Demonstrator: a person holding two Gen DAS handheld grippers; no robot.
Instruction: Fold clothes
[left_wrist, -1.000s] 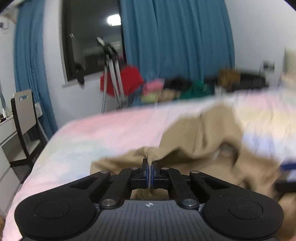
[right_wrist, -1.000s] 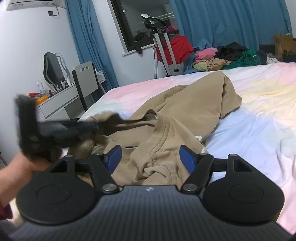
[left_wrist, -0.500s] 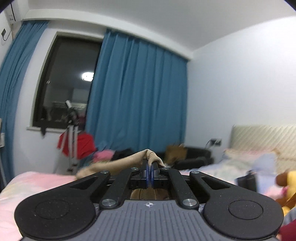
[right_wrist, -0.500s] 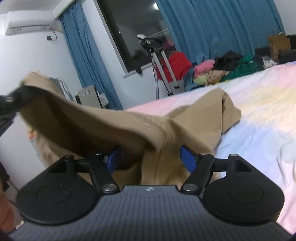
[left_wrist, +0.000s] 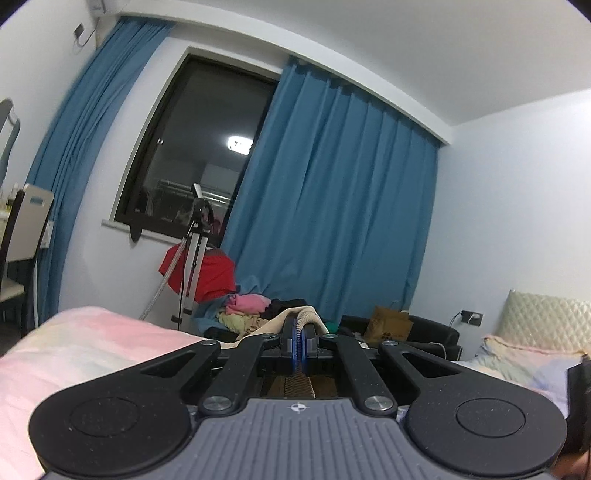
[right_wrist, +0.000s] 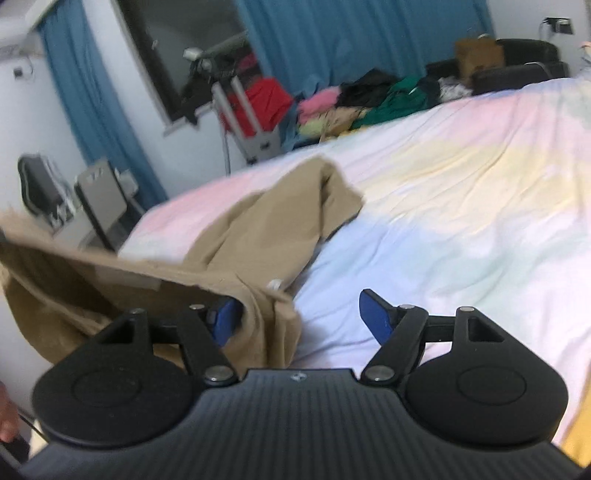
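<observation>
Tan cotton shirt (right_wrist: 236, 236): your left hand-held gripper (left_wrist: 297, 341), pinching its ribbed collar, has raised it off the pastel bed (right_wrist: 461, 192); right hand-held gripper (right_wrist: 301, 317) spread, ready for a second hold.

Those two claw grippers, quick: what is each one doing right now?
Left gripper: shut on the tan shirt, pinching its ribbed edge.
Right gripper: open, holding nothing; shirt fabric drapes over its left finger.

Left gripper (left_wrist: 298, 341) clamped on tan garment (left_wrist: 275, 325), probably its collar
</observation>
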